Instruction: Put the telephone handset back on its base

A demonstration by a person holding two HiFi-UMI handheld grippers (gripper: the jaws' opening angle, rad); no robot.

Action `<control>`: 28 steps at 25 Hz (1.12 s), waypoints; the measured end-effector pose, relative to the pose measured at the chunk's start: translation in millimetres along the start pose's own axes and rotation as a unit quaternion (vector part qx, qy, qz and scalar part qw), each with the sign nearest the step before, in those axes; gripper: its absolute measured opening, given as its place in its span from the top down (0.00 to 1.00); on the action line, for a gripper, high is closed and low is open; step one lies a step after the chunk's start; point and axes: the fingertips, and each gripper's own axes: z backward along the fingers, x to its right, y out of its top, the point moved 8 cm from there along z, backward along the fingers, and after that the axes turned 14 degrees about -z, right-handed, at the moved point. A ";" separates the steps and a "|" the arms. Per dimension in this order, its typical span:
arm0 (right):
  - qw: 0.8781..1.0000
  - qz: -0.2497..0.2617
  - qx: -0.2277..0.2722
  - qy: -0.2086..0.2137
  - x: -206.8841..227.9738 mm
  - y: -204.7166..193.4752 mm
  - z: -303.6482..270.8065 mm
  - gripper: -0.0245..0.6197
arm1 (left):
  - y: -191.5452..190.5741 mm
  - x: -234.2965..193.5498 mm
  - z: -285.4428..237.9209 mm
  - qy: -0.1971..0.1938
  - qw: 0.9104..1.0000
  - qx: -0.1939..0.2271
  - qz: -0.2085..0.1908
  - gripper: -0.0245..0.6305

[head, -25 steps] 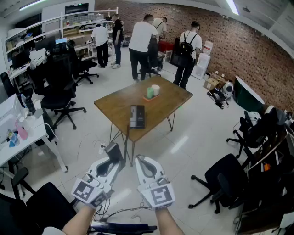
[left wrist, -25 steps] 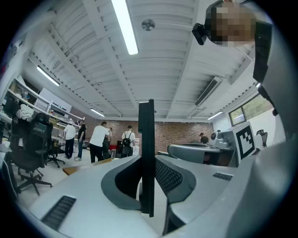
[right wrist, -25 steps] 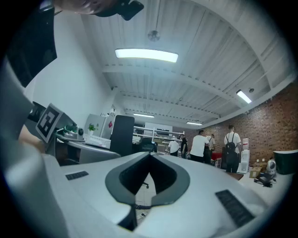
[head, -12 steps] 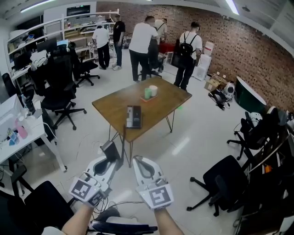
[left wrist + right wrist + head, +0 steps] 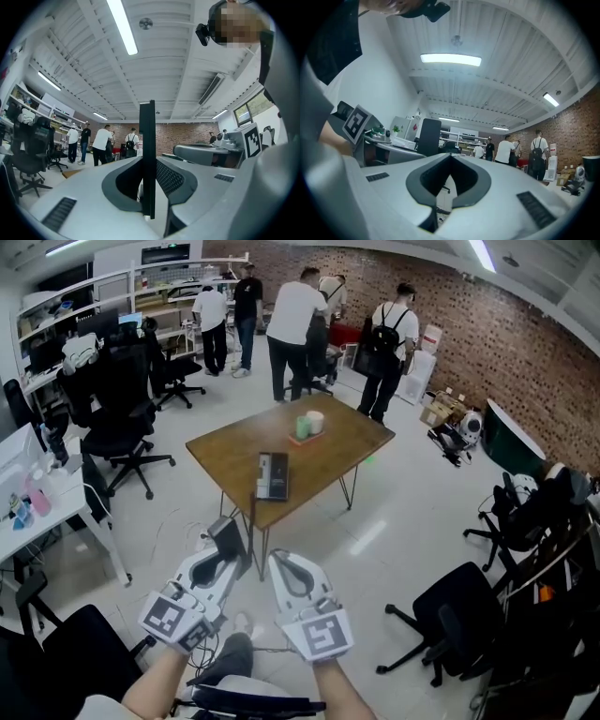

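Wooden worktop [image 5: 234,454] ahead of me, corner pointing my way, standing on white tiled floor [image 5: 403,512]. Black telephone base [image 5: 273,476] lying flat on wood near corner closest to me, long side running away from me. Further back, toward far side: small orange mat [image 5: 307,440]. Green cup [image 5: 304,428] and white cup [image 5: 317,422] upright on mat, side by side, green nearer me. Whether cups touch, can't tell.
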 end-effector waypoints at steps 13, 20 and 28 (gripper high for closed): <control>1.000 -0.003 -0.026 -0.004 51.1 -15.7 -59.0 0.96 | -37.4 -41.2 -59.0 0.002 1.000 -0.009 0.021 0.85; 0.999 -0.008 -0.043 -0.014 85.9 -24.6 -90.4 0.96 | -61.6 -66.5 -96.1 -0.003 0.999 -0.023 0.037 0.85; 0.998 -0.013 -0.058 -0.029 121.9 -30.5 -135.1 0.96 | -80.9 -102.3 -141.4 -0.012 0.999 -0.024 0.038 0.85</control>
